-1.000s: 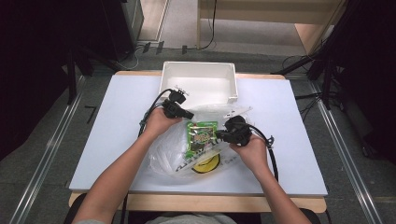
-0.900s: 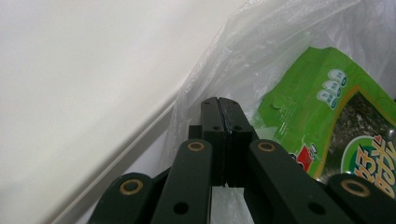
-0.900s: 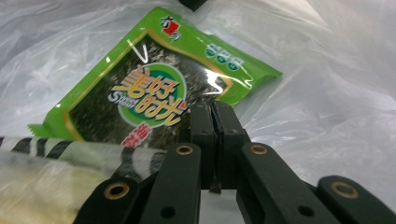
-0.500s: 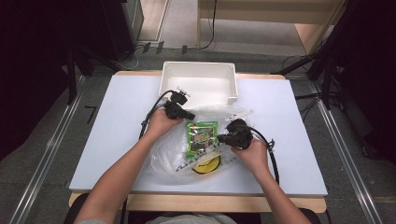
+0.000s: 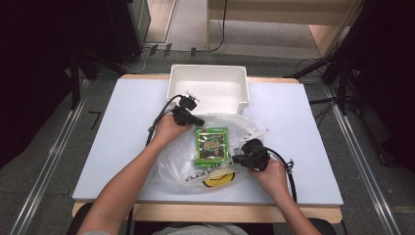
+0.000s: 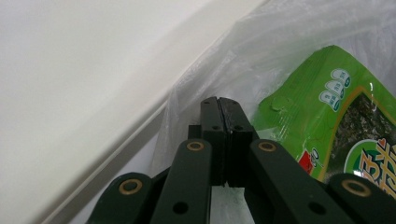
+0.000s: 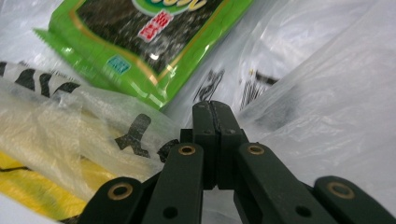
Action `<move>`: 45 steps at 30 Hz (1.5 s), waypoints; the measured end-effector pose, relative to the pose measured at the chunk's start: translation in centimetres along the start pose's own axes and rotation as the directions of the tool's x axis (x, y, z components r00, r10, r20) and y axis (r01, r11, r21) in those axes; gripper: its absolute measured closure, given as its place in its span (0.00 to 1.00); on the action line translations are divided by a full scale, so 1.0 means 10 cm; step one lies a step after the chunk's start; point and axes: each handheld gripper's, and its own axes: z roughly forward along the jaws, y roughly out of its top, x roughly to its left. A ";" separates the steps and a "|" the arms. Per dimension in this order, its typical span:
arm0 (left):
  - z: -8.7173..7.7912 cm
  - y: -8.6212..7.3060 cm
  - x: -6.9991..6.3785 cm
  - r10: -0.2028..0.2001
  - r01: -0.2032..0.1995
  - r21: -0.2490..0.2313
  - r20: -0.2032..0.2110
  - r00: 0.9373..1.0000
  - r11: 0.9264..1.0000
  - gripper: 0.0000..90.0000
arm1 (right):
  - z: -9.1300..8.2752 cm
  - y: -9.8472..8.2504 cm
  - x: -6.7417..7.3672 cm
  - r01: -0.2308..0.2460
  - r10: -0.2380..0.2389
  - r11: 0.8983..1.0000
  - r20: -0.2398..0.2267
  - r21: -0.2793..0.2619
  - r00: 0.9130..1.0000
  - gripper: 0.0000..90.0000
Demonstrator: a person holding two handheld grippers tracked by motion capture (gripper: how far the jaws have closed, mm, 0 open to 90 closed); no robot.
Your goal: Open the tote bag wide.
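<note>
plastic bag [image 5: 215, 147] on the counter [image 5: 117, 127] is pinched by both: left hand-held gripper [image 6: 219, 135] stays put, right hand-held gripper [image 7: 211, 140] has pulled toward the person, stretching the opening over the green packet [image 5: 212, 146].

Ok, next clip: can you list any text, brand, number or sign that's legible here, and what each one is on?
None can be quoted with confidence.
Green snack packet: a yellow logo and red and white characters in the right gripper view, cut off and blurred.
Same packet in the left gripper view: small white labels and part of the logo, too small to read.
Clear plastic bag: bold black printed strokes, crumpled, unreadable.
Yellow item: dark mark, too small.
</note>
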 end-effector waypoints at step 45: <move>0.00 0.01 -0.01 -0.030 0.030 0.007 -0.006 1.000 1.000 1.00 | -0.10 0.04 0.35 0.080 -0.085 0.994 -0.081 -0.072 0.993 1.00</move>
